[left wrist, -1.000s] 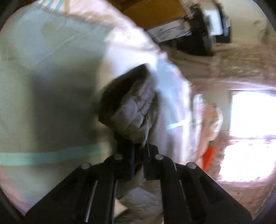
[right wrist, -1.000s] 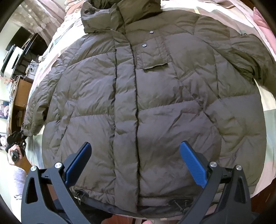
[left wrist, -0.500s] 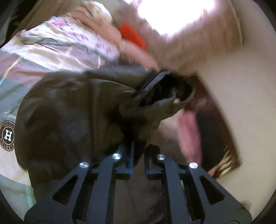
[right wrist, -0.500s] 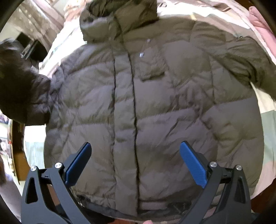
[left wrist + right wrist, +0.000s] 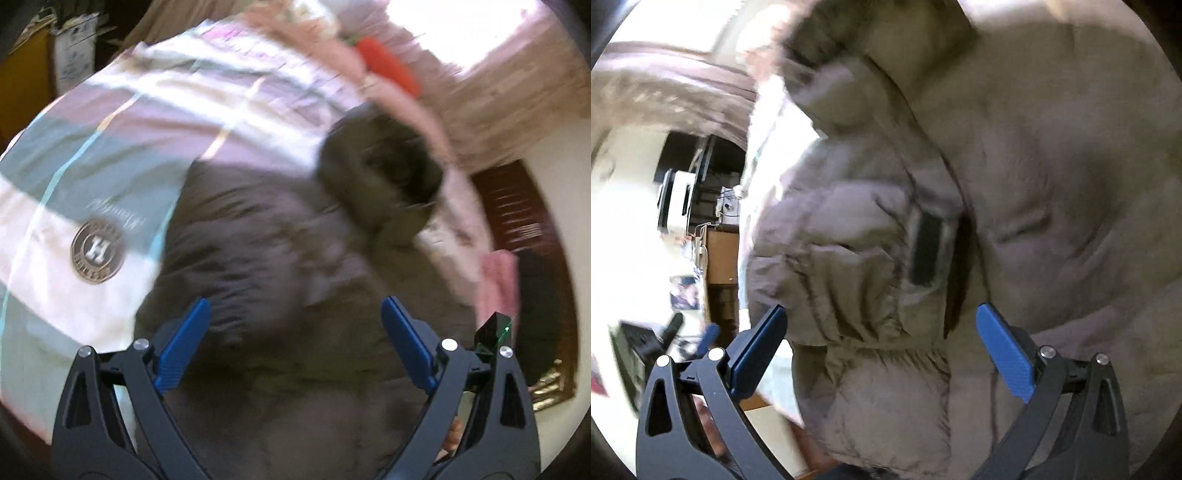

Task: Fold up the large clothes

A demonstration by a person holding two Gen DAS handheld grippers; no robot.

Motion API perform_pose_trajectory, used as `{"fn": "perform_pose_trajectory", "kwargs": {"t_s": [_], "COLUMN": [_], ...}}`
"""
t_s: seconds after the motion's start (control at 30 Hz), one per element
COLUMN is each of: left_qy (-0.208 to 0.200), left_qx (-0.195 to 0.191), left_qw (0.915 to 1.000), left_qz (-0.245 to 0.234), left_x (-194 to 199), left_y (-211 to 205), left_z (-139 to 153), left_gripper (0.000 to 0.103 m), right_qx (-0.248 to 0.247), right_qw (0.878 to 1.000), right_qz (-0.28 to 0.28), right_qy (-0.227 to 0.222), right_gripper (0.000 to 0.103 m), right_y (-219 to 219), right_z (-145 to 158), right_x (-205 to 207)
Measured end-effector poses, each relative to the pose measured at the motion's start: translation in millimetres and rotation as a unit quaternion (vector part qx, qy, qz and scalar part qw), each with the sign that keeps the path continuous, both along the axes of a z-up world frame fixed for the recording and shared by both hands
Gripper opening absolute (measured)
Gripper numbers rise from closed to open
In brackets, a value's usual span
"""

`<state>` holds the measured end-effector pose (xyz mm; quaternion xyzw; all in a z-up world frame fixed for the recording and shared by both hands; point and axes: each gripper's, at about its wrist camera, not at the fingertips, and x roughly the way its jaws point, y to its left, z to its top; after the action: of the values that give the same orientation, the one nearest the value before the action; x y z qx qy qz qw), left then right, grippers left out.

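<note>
Nearest in the left wrist view, the left gripper (image 5: 295,343) has its jaws opening, blue pads wide apart with nothing pinched between them. Beyond it at twelve o'clock the padded jacket (image 5: 280,280) lies on the striped bedspread (image 5: 110,155), its collar bunched toward one o'clock. In the right wrist view the right gripper (image 5: 882,354) stands released too, over the sleeve (image 5: 849,258) laid across the jacket front (blurred, so the crease is unclear). Judging by that, one sleeve is folded in; the other sleeve and the body fold remain.
</note>
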<state>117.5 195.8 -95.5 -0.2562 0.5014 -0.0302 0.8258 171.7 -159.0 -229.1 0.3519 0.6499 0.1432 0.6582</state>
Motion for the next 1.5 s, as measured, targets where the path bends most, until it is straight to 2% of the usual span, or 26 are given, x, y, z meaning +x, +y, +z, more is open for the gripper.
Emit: {"fn": "perform_pose_trajectory", "kwargs": {"t_s": [0.07,0.1,0.13,0.17,0.2,0.23,0.27,0.33,0.4,0.43,0.5,0.57,0.63,0.7,0.8,0.87,0.93,0.97,1.03,1.07,1.13,1.27,1.37,1.4,1.43,1.5], "left_qy": [0.022,0.040,0.055,0.069,0.090,0.107,0.125,0.165,0.203,0.215,0.231,0.223,0.215,0.191,0.142,0.118,0.094,0.084,0.086,0.094,0.112,0.129,0.162,0.172,0.181,0.193], "left_qx": [0.008,0.016,0.023,0.031,0.043,0.051,0.055,0.043,0.001,-0.021,-0.033,-0.035,-0.036,0.001,0.038,0.034,0.008,-0.011,-0.024,-0.024,-0.023,-0.037,-0.008,0.010,0.028,0.031], "left_qw": [0.9997,0.9990,0.9980,0.9967,0.9945,0.9922,0.9897,0.9836,0.9768,0.9737,0.9696,0.9717,0.9738,0.9800,0.9879,0.9902,0.9913,0.9909,0.9891,0.9883,0.9868,0.9856,0.9832,0.9815,0.9793,0.9752], "left_qz": [0.009,0.016,0.022,0.027,0.034,0.039,0.044,0.058,0.069,0.073,0.075,0.069,0.064,0.056,0.049,0.067,0.092,0.105,0.117,0.117,0.114,0.102,0.084,0.083,0.087,0.105], "left_x": [2.8,5.3,8.3,11.7,15.9,22.0,24.8,25.5,24.7,23.3,23.0,25.1,27.7,30.9,33.0,30.7,27.9,26.6,25.2,26.4,28.6,30.9,35.2,36.4,36.4,35.1], "left_y": [2.2,3.2,4.0,6.2,8.2,11.9,14.6,23.3,32.7,35.8,39.4,39.3,37.9,34.7,34.7,43.9,59.9,69.5,76.2,77.4,78.4,66.2,56.9,56.5,58.9,72.1], "left_z": [-14.2,-24.2,-33.7,-46.1,-56.8,-71.6,-81.8,-103.0,-127.6,-136.8,-148.6,-146.4,-135.1,-112.5,-83.2,-70.4,-63.3,-62.4,-62.7,-66.7,-78.0,-93.3,-108.8,-115.8,-121.6,-134.6], "left_gripper": [0.094,0.094,0.094,0.094,0.094,0.094,0.094,0.094,0.094,0.094,0.095,0.096,0.096,0.096,0.096,0.096,0.096,0.096,0.096,0.096,0.096,0.096,0.096,0.095,0.093,0.083], "right_qx": [0.009,0.028,0.032,0.017,-0.001,-0.007,-0.020,-0.066,-0.116,-0.132,-0.142,-0.149,-0.172,-0.194,-0.213,-0.209,-0.192,-0.179,-0.150,-0.131,-0.117,-0.106,-0.098,-0.091,-0.066,-0.048], "right_qw": [1.000,0.999,0.999,1.000,0.999,0.998,0.996,0.988,0.969,0.954,0.935,0.926,0.930,0.942,0.951,0.957,0.962,0.966,0.975,0.977,0.980,0.988,0.992,0.993,0.996,0.997], "right_qz": [0.000,-0.001,0.006,0.020,0.040,0.052,0.062,0.078,0.084,0.081,0.064,0.048,0.023,-0.003,-0.048,-0.086,-0.109,-0.115,-0.116,-0.127,-0.135,-0.107,-0.079,-0.072,-0.068,-0.060], "right_qy": [0.025,0.023,0.015,0.002,-0.018,-0.034,-0.057,-0.118,-0.203,-0.258,-0.319,-0.343,-0.323,-0.275,-0.219,-0.181,-0.159,-0.148,-0.118,-0.108,-0.082,-0.036,-0.003,0.000,0.000,0.002], "right_gripper": [0.093,0.084,0.069,0.060,0.038,0.021,0.015,0.011,0.009,0.001,0.001,0.001,0.001,0.001,0.001,0.001,0.006,0.014,0.086,0.091,0.091,0.091,0.090,0.084,0.060,0.028], "right_y": [4.0,8.5,14.5,21.6,30.2,35.1,42.0,53.0,60.9,64.2,64.5,62.2,53.7,41.6,13.5,-4.8,-26.7,-34.3,-44.3,-49.8,-54.0,-46.9,-37.3,-33.5,-26.8,-17.1], "right_z": [-22.6,-28.1,-28.4,-24.4,-16.9,-9.4,1.9,30.0,66.3,90.6,119.6,130.8,123.6,97.8,72.0,59.3,55.6,54.7,49.6,46.7,41.2,22.7,-2.6,-8.6,-15.7,-18.7], "right_x": [2.0,3.0,4.3,7.5,10.8,11.6,14.3,19.2,21.6,21.8,21.7,24.8,32.3,43.6,55.3,59.6,58.7,60.7,63.3,62.0,57.7,54.2,53.7,53.2,52.1,50.4]}}
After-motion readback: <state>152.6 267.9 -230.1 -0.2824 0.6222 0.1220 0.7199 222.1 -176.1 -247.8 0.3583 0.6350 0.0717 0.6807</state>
